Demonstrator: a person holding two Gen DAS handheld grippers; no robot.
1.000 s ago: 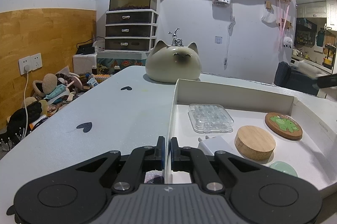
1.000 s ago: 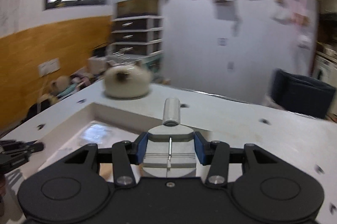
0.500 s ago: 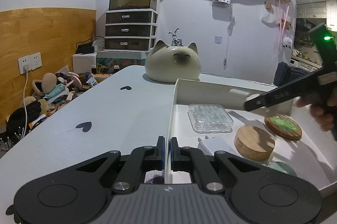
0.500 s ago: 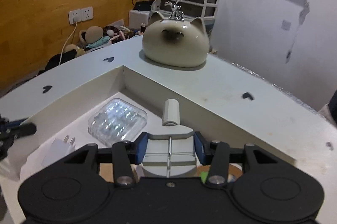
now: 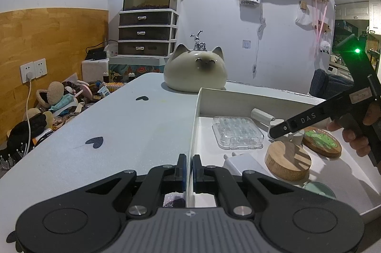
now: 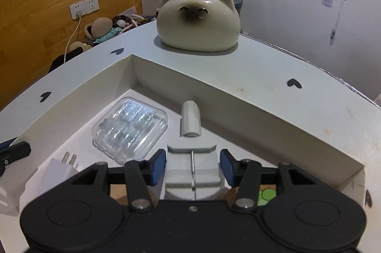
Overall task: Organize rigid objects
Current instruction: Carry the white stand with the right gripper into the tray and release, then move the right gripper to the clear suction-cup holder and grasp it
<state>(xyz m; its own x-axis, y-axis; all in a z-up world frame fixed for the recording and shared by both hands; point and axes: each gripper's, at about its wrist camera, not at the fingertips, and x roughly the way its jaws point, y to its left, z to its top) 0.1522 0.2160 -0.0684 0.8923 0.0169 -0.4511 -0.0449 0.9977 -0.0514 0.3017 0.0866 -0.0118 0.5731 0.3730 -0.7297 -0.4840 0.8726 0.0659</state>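
Observation:
A white tray (image 5: 238, 98) lies on the pale table (image 5: 133, 124). My left gripper (image 5: 188, 169) is shut on the tray's thin left wall, and its tip (image 6: 14, 150) shows in the right wrist view. Low inside the tray near the back wall, my right gripper (image 6: 193, 167) has a grey-white tool with a short cylindrical handle (image 6: 190, 119) between its blue pads (image 6: 158, 167). Its jaws are opening and thin gaps show beside the tool. In the left wrist view the right gripper (image 5: 285, 128) hangs over the tool's handle (image 5: 262, 114), with a hand behind it.
The tray also holds a clear plastic case (image 5: 238, 131), a white plug (image 5: 243, 162), a round wooden block (image 5: 288, 162), a frog coaster (image 5: 321, 141) and a mint disc (image 5: 319, 189). A ceramic cat (image 5: 195, 72) stands behind the tray. Clutter lies on the floor at the left.
My right gripper came in from the right and sank into the tray with the tool, tilting downward. Its pads have parted slightly. The left gripper has not moved.

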